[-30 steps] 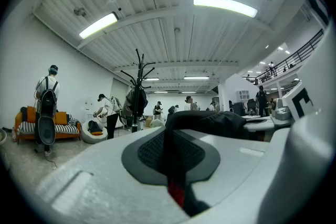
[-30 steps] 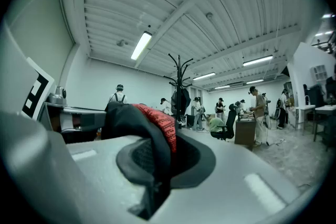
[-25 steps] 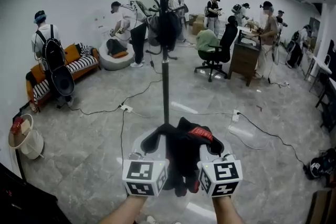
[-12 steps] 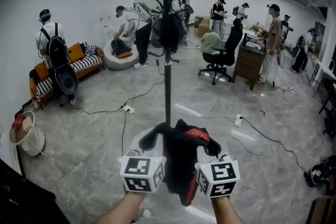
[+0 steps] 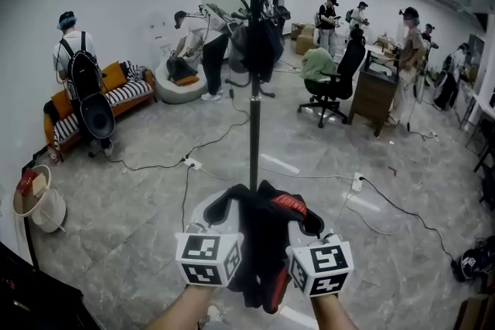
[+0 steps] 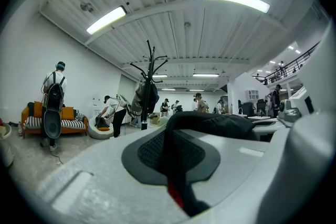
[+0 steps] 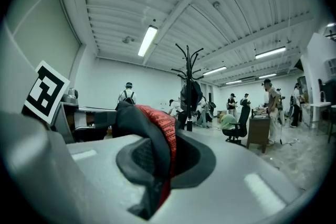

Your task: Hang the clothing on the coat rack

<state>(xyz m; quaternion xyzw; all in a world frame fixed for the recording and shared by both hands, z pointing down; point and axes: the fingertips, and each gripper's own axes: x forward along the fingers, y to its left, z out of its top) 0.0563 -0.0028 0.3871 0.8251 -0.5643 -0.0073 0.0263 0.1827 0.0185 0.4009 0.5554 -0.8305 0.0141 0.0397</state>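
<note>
A black garment with a red patch [image 5: 267, 232] hangs between my two grippers low in the head view. My left gripper [image 5: 220, 219] is shut on its left part; black cloth [image 6: 176, 149] lies pinched across the jaw pad in the left gripper view. My right gripper [image 5: 305, 224] is shut on the right part, where the red-lined fold [image 7: 157, 149] crosses its pad. The black coat rack [image 5: 254, 73] stands straight ahead, its pole rising just beyond the garment. A dark garment [image 5: 259, 42] hangs from its upper hooks. The rack [image 6: 149, 86] also shows far off in both gripper views.
Cables [image 5: 189, 158] and a power strip [image 5: 357, 182] lie on the grey tiled floor around the rack base. A person with a backpack [image 5: 81, 81] stands left by a striped sofa [image 5: 116, 96]. More people, an office chair [image 5: 332, 77] and desks [image 5: 375, 93] are at the back right.
Both grippers have carried the garment forward toward the rack pole, and the rack looks nearer and larger. The grips on the cloth are unchanged.
</note>
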